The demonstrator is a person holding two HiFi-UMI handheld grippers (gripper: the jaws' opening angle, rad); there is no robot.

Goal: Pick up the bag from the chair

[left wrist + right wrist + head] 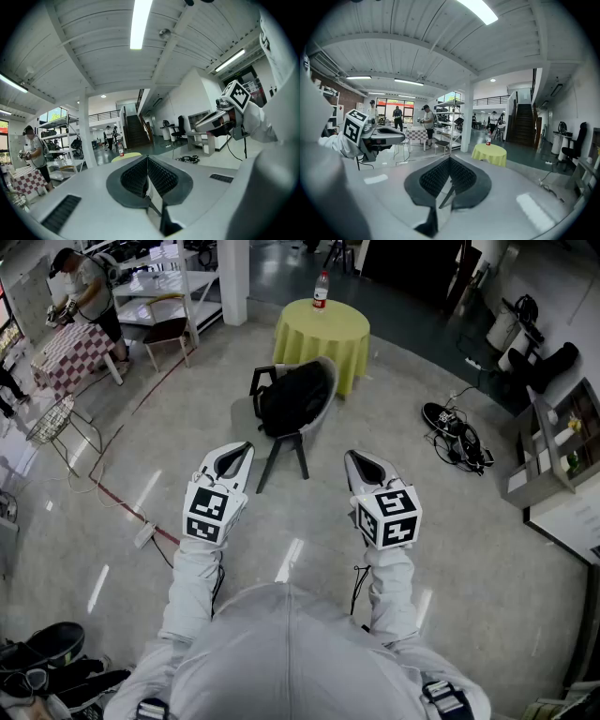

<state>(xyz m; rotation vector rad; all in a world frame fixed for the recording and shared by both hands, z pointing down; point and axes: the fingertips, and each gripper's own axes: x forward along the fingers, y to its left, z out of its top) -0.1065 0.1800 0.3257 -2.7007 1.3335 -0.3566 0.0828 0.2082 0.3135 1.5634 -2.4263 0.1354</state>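
Observation:
A black bag (292, 397) fills the seat of a grey shell chair (323, 390) on dark legs, out on the floor ahead of me. My left gripper (242, 448) is held out short of the chair and to its left, jaws shut and empty. My right gripper (352, 457) hangs level with it, short of the chair and to its right, also shut with nothing in it. In the left gripper view the jaws (147, 159) meet in a closed line. The right gripper view shows its jaws (449, 160) closed too. Neither gripper view shows the chair or bag.
A round table with a yellow cloth (322, 334) and a bottle (321, 290) stands just behind the chair. Shoes and cables (457, 435) lie on the floor to the right. A person (86, 289) works at a checked table (64, 354) far left, beside a wire stool (52, 420).

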